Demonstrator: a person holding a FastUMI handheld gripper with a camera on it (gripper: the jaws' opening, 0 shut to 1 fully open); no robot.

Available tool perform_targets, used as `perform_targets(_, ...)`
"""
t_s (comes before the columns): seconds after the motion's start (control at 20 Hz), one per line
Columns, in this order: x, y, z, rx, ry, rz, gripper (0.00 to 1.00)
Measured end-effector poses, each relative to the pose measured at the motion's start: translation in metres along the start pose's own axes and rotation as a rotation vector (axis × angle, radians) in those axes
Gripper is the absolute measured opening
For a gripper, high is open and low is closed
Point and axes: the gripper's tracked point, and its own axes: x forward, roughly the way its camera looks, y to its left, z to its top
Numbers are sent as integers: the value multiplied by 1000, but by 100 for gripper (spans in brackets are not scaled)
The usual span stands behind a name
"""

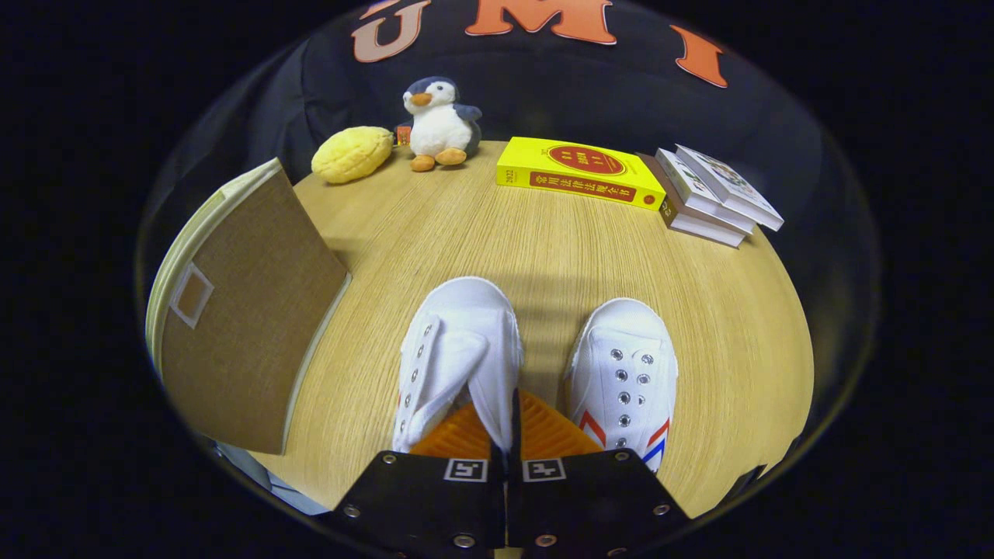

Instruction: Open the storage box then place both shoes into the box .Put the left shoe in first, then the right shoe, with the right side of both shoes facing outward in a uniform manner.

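Gripper pinching the left shoe

The gripper (509, 431) has both fingers squeezed on the side wall of the left shoe (458, 349). The right shoe (625, 373) sits just beside it on the wooden table (543, 248). The storage box (241, 310) stands to the left, near the shoes.

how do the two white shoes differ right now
The left white canvas shoe is pinched at its side wall between the fingers of the hand-held gripper and tilted, its opening showing; the right white canvas shoe sits free and upright on the wooden table. Red and blue stripes show plainly on the right one. Both point toes away and lack laces.
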Motion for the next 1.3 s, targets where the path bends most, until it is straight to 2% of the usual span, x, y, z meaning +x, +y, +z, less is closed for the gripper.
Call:
perform_targets(0.35,-34,32,19,-21,-39,107,2)
perform_targets(0.9,-148,96,120,0,-219,255,1)
perform_targets(1.15,-157,153,134,20,-175,323,1)
perform_targets(1.3,-148,186,135,34,-129,327,1)
